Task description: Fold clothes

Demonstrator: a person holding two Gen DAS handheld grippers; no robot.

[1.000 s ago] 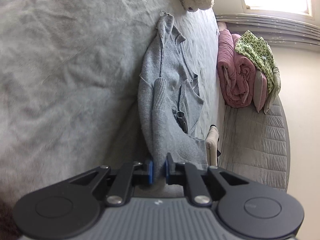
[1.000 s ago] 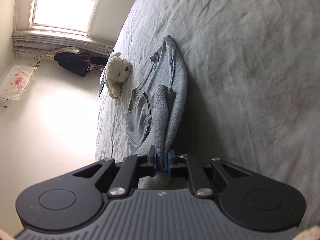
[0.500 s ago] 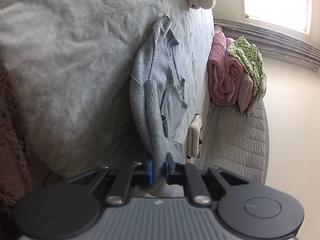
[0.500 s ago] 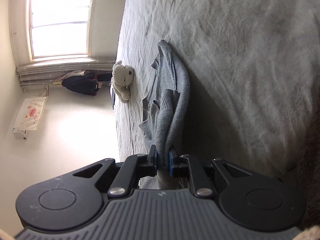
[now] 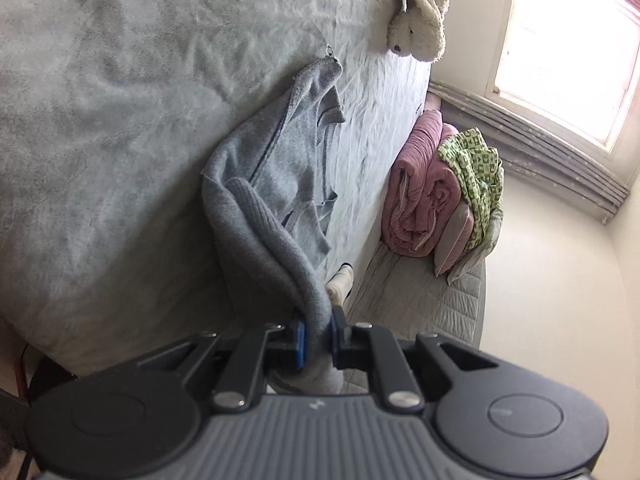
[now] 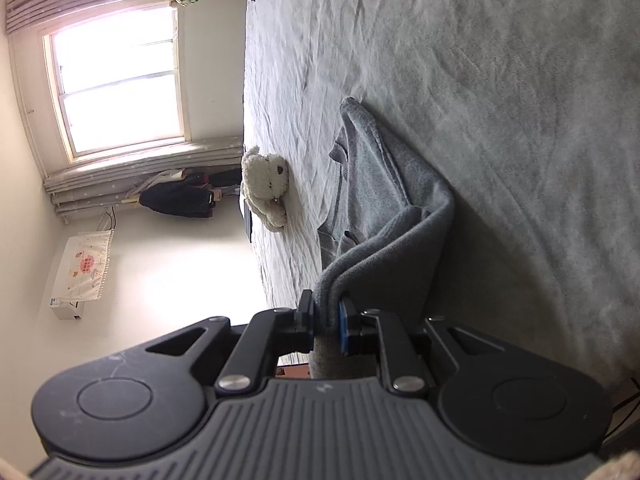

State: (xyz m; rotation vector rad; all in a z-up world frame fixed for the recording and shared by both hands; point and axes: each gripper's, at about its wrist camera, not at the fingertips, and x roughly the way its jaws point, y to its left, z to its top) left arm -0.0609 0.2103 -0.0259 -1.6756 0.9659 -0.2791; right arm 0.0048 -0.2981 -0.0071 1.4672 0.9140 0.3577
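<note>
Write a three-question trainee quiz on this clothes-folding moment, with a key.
1. True or false: the left gripper is shut on the grey knitted sweater.
2. What does the right gripper hold? A) the same grey sweater B) the cream plush teddy bear C) nothing
3. Fill in: the green patterned cloth lies on the rolled ____ quilt.

Key: 1 true; 2 A; 3 pink.

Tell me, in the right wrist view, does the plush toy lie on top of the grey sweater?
No, the plush toy lies on the bed sheet beside the grey sweater, with bare sheet between them.
</note>
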